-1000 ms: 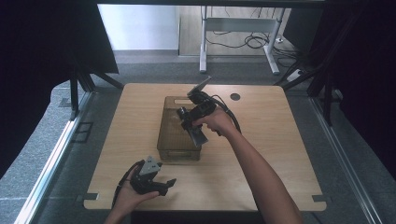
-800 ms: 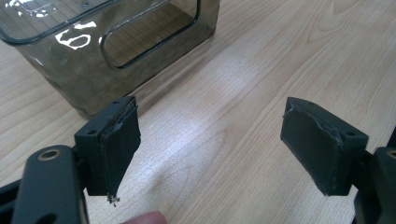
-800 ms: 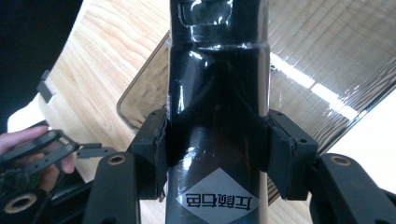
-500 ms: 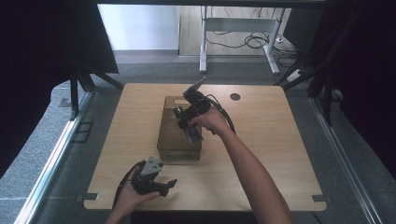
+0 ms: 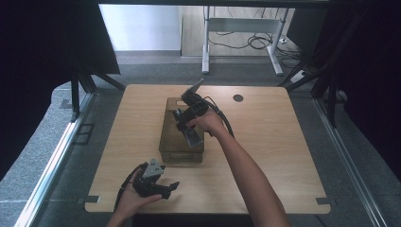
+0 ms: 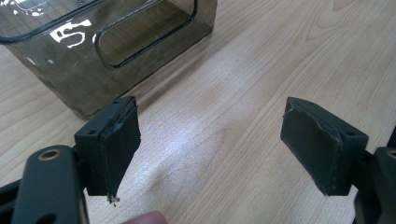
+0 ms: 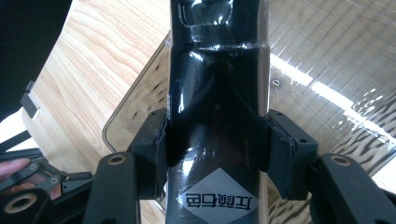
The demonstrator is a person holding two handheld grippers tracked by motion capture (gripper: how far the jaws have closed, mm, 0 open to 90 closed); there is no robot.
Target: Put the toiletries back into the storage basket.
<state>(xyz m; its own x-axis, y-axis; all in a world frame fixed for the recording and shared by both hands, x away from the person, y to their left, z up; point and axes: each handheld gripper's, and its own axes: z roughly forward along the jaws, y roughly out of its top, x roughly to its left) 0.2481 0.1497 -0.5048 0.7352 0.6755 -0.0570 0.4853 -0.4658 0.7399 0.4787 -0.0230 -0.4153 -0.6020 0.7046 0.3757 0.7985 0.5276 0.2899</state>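
Above smoky bin (image 5: 182,137), right gripper (image 5: 182,124) gripping black bottle (image 7: 217,93)

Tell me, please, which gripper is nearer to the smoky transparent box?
Right: the right gripper is over the box, clamping a black bottle; the left gripper rests just short of its near end.

High view looking forward and down over the whole table (image 5: 283,156), left gripper view close and low behind its jaws facing the smoky bin (image 6: 93,51), right gripper view tight above that same bin (image 7: 327,70)
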